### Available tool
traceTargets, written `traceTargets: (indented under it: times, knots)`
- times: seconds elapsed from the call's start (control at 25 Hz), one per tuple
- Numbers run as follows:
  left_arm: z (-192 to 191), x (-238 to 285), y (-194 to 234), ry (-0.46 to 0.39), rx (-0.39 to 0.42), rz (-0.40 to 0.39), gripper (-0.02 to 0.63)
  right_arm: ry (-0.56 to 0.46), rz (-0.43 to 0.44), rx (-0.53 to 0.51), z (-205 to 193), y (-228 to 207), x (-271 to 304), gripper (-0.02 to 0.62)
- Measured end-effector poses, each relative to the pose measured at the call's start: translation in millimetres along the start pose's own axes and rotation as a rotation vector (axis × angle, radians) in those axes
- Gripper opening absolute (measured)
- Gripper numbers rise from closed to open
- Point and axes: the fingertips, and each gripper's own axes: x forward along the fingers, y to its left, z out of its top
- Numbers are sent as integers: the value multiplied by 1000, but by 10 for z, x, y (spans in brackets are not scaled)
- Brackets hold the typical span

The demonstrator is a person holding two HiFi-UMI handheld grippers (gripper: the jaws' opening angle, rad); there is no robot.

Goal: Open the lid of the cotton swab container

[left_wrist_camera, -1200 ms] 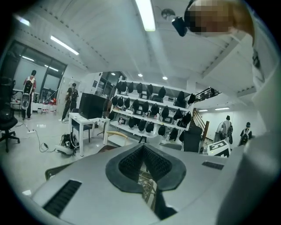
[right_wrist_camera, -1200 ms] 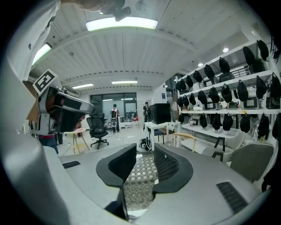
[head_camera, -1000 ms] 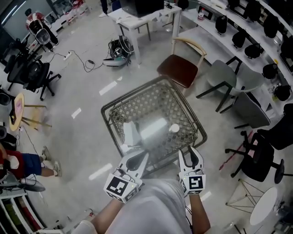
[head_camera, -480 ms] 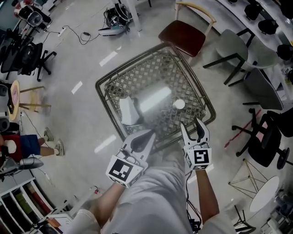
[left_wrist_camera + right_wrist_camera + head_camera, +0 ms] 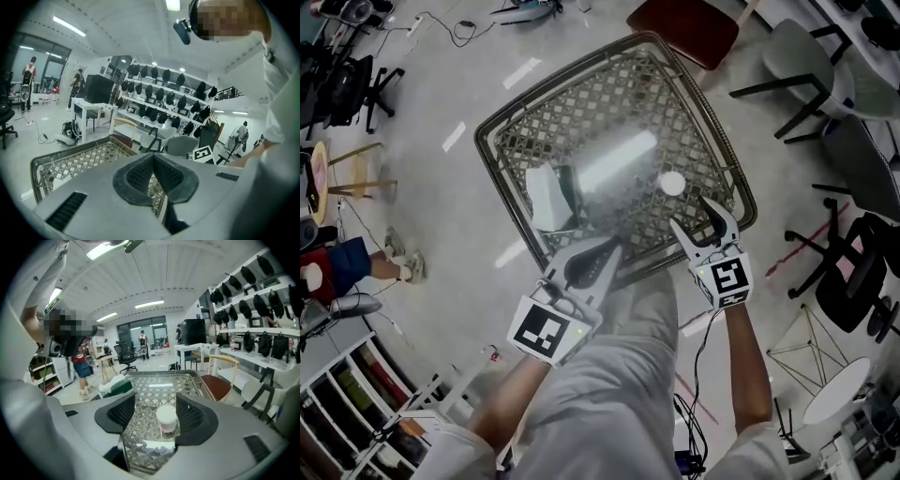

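The cotton swab container (image 5: 672, 183) is a small white round tub with its lid on, standing on the glass-topped lattice table (image 5: 581, 94) near the right edge. In the right gripper view the container (image 5: 167, 419) shows upright ahead, framed by the two jaws. My right gripper (image 5: 694, 214) hovers over the table's near edge just short of it, jaws opening, with nothing between the pads. My left gripper (image 5: 611, 249) is shut and empty at the near edge, left of the container. In the left gripper view the left gripper (image 5: 153, 161) shows its pads pressed together.
A white and green packet (image 5: 551, 197) lies on the table's left part. A brown-seat chair (image 5: 682, 26) stands beyond the table, grey chairs (image 5: 811, 56) and a black office chair (image 5: 853, 277) to the right. A person (image 5: 337, 267) stands on the floor at left.
Both grippers have come closer to the table, the right one toward the container. The right jaws have spread wider apart. The left jaws stay shut.
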Motion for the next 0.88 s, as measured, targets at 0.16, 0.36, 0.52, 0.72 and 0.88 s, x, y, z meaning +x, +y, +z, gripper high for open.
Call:
traceTargets:
  times: [0.16,0.36,0.52,0.72,0.88]
  knots:
    - [-137,212,52,30,-6,-5,2,63,97,-83,-174,-112,197,258]
    - [-267,444,137,42,-24,8,2,131,205,-149,-462,-208,443,279]
    - [-372,561,171,58,-42,12,2,182,290,-223,-711,-230,581,285]
    - [-552,700,211,85,-57,13,2,216,377,-300,-907,-244,748,285]
    - [-612,777,214,99,-63,12,2,238,419,-347,-1010,-228,870,285]
